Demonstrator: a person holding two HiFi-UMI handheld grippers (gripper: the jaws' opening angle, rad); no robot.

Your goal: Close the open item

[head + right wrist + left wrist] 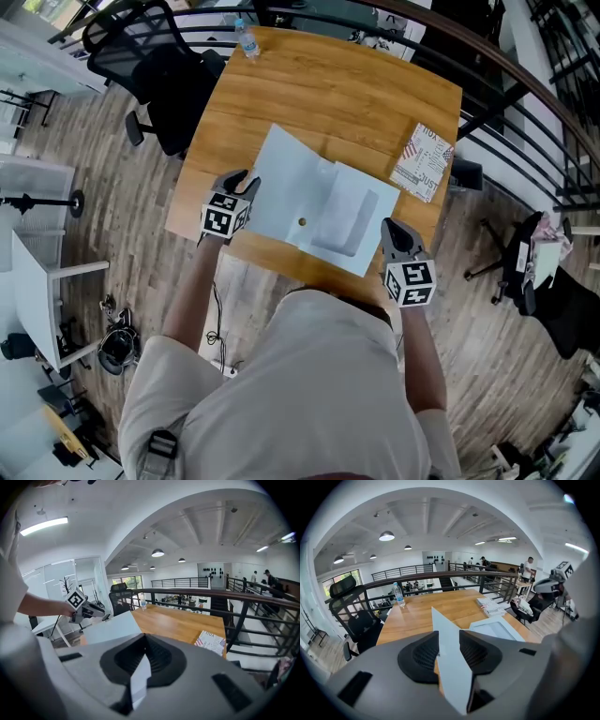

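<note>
A pale blue folder (pixel 314 202) lies spread open on the wooden table (pixel 319 94), with a small round clasp (pixel 302 222) near its middle. My left gripper (pixel 246 187) is at its left edge, shut on the left flap (pixel 446 637), which stands up on edge between the pads. At the folder's right front corner my right gripper (pixel 394 234) is shut on a strip of the folder's edge (pixel 140 679). From the right gripper view the left gripper (pixel 91 612) shows beyond the raised flap (pixel 110 627).
A printed booklet (pixel 424 161) lies at the table's right edge. A water bottle (pixel 246 39) stands at the far left corner. A black office chair (pixel 150 66) stands left of the table, and a black railing (pixel 525 89) runs along the far and right sides.
</note>
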